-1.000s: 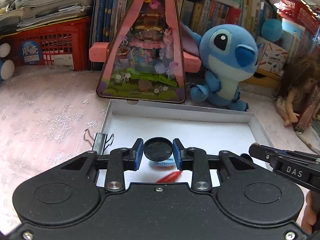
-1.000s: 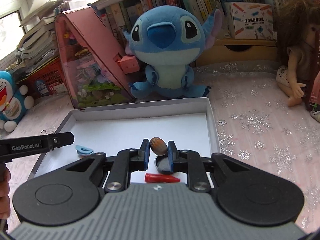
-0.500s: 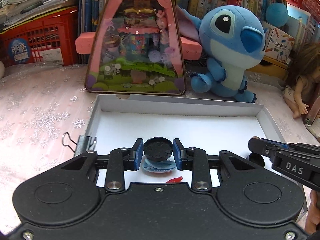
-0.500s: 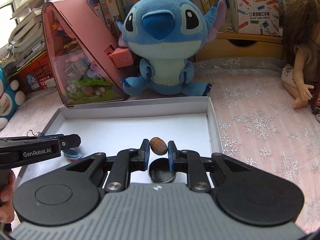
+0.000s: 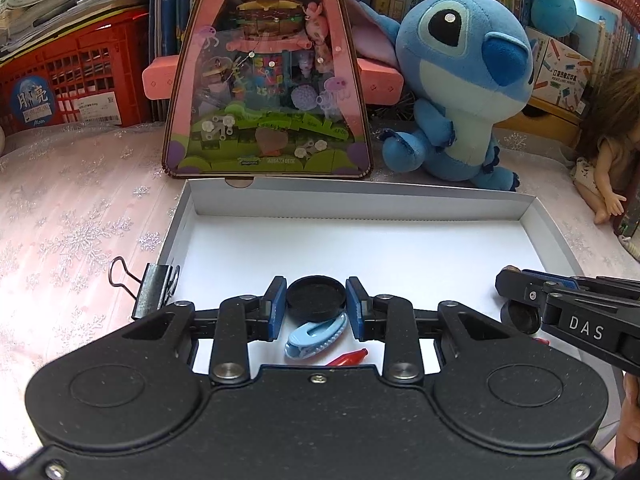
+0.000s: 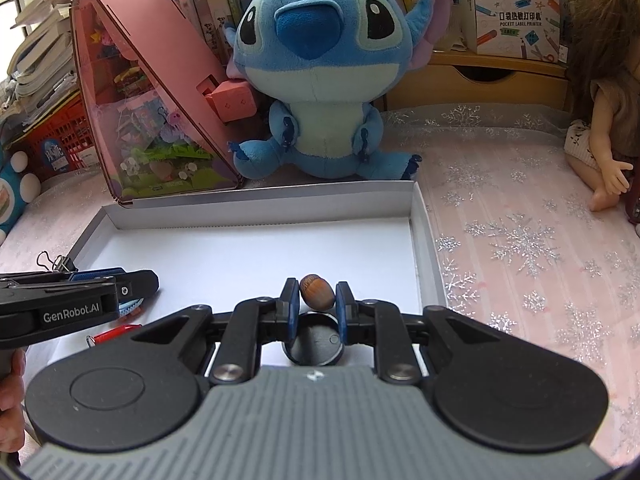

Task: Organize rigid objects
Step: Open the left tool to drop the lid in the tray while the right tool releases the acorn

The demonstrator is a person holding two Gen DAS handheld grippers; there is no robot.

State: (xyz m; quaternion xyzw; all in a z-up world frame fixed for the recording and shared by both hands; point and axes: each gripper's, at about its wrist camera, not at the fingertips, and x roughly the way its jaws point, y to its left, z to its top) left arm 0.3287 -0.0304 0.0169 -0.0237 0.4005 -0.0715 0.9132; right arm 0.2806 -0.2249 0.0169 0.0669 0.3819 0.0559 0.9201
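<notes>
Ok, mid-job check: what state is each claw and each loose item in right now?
Left claw: shut on black lid.
Right claw: shut on hazelnut.
Black cup: open, in white tray.
Blue hair clip: lying in tray.
Red cap: lying in tray.
Binder clip: clamped on tray wall.

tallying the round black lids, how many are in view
2. One black lid is gripped in the left claw above the blue clip. The other lid lies in the white box beneath the right claw. More may be hidden behind the claws.
</notes>
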